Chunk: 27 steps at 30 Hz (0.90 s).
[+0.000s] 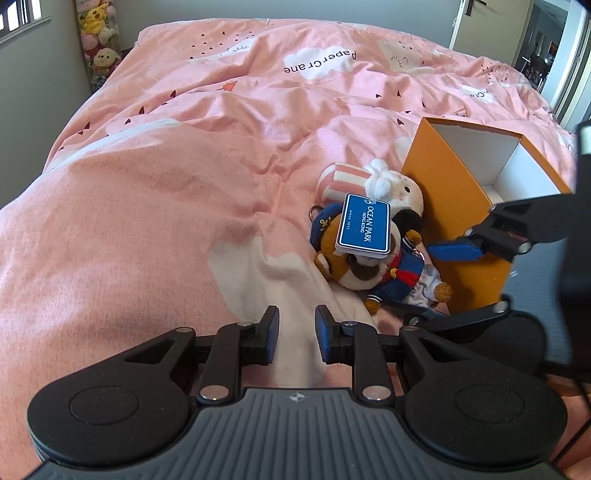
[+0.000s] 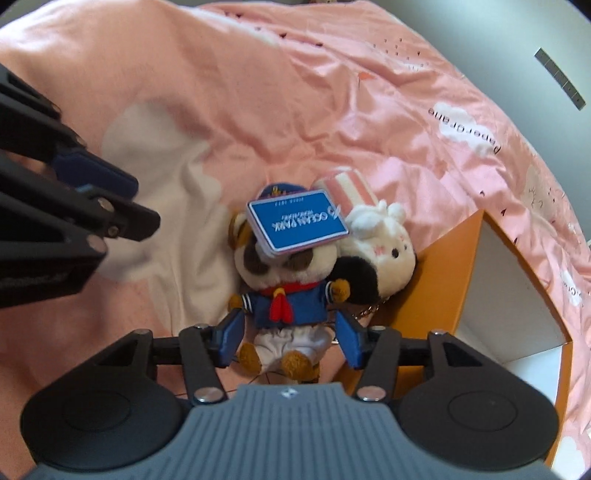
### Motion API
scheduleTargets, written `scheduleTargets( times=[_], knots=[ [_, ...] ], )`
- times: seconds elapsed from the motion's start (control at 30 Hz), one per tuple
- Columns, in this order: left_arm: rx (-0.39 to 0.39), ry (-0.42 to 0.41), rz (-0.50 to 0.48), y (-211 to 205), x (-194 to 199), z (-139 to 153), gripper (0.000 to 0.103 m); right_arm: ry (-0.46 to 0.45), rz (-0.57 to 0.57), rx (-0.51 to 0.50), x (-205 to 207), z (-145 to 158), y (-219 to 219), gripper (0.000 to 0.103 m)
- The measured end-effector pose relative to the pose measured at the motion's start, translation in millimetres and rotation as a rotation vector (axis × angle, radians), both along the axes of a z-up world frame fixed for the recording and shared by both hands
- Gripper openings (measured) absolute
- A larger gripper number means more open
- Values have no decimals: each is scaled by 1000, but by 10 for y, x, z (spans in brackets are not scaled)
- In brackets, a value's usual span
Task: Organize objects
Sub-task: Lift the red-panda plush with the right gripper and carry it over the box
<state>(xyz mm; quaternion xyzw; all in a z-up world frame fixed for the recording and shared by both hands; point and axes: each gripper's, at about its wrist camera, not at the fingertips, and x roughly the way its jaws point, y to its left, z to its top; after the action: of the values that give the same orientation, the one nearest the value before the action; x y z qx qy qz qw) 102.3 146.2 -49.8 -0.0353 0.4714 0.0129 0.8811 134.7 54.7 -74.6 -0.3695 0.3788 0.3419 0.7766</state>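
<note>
A sailor bear plush (image 2: 291, 299) lies on its back on the pink duvet (image 2: 258, 92), with a blue Ocean Park tag (image 2: 297, 225) over its face. A white bunny plush (image 2: 384, 243) with a pink-striped part leans against it, beside an open orange box (image 2: 443, 280) with a white inside. My right gripper (image 2: 290, 338) is open, its blue pads on either side of the bear's lower body without pressing it. In the left wrist view the bear (image 1: 369, 273) and the box (image 1: 447, 192) lie to the right. My left gripper (image 1: 297, 332) hangs over bare duvet, jaws narrowly apart and empty.
The duvet (image 1: 184, 166) covers the whole bed in loose folds. A column of stuffed toys (image 1: 98, 40) stands in the far left corner. A door (image 1: 491, 22) stands at the far right. Dark floor (image 1: 535, 269) shows past the bed's right edge, behind the box.
</note>
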Motion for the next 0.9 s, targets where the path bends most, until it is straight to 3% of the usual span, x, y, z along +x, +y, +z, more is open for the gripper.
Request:
scheduleTargets(
  times=[0.27,0.4,0.67,0.9],
  knots=[
    [-6,6,-6,-3,2,-11,28,54,-37,-57,156,-180,183,56],
    [2,13,-9,-27,7,-6,28,87,-60,-54,227,-212,169,42],
    [33,-22,-79,-153,-16,198,35,132,-75,128,126,152,-166,37],
    [121,-50,-330,-352,74,493,35,143,-104,305,97,641,-576,37]
  ],
)
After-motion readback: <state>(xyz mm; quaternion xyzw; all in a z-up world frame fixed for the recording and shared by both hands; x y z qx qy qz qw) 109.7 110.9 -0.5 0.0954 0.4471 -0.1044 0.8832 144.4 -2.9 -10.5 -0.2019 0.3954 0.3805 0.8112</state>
